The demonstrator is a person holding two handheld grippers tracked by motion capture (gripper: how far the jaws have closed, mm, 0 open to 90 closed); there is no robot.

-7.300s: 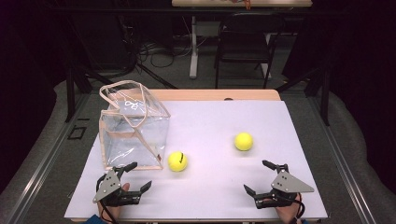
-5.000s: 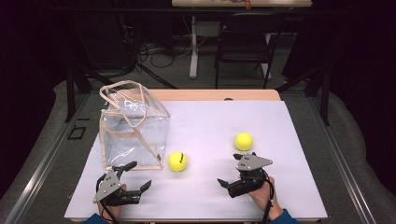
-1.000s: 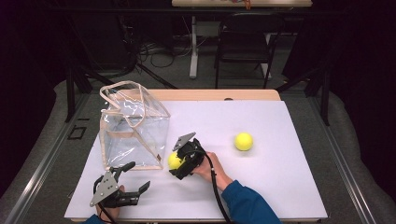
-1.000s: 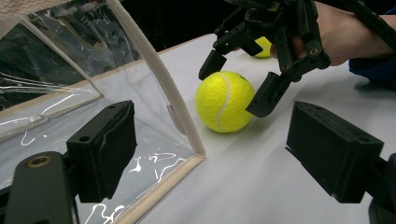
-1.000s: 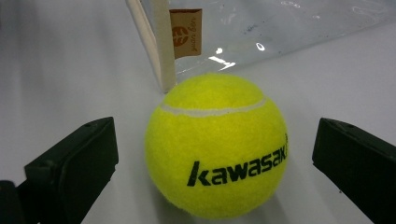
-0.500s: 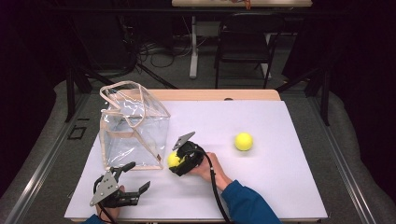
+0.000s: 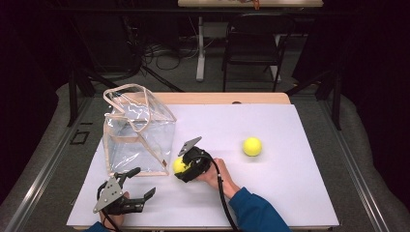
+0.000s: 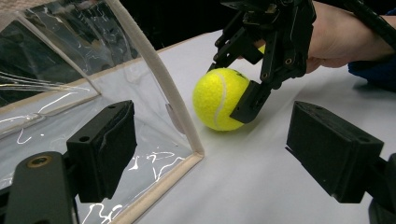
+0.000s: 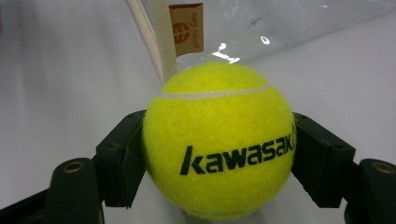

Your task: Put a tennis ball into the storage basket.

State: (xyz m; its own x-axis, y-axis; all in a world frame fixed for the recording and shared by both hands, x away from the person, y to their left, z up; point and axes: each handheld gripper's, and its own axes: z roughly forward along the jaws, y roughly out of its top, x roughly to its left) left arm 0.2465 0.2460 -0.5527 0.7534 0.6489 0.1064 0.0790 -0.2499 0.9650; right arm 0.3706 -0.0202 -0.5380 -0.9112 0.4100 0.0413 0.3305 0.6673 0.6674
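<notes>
A yellow tennis ball (image 7: 179, 165) (image 9: 218, 112) lies on the white table top beside the front right corner of a clear plastic tote bag (image 7: 138, 130). My right gripper (image 7: 185, 167) (image 9: 219, 156) is shut on this ball, a black pad pressed to each side; its jaws have just been closing. The left gripper view sees the same ball (image 8: 217, 98) ahead. My left gripper (image 7: 145, 181) (image 8: 217, 154) rests open near the table's front left, jaws wide apart with nothing between them. A second yellow ball (image 7: 252, 146) lies alone to the right.
The bag's cream trimmed edge (image 8: 159, 93) (image 9: 159, 42) stands close to the held ball. The white table top (image 7: 290, 193) stretches to the right and front. A black chair (image 7: 251, 43) and cables are on the floor beyond the far edge.
Over the last second both hands kept their places. Earlier, my right gripper travelled from the front right of the table leftward to the ball by the bag.
</notes>
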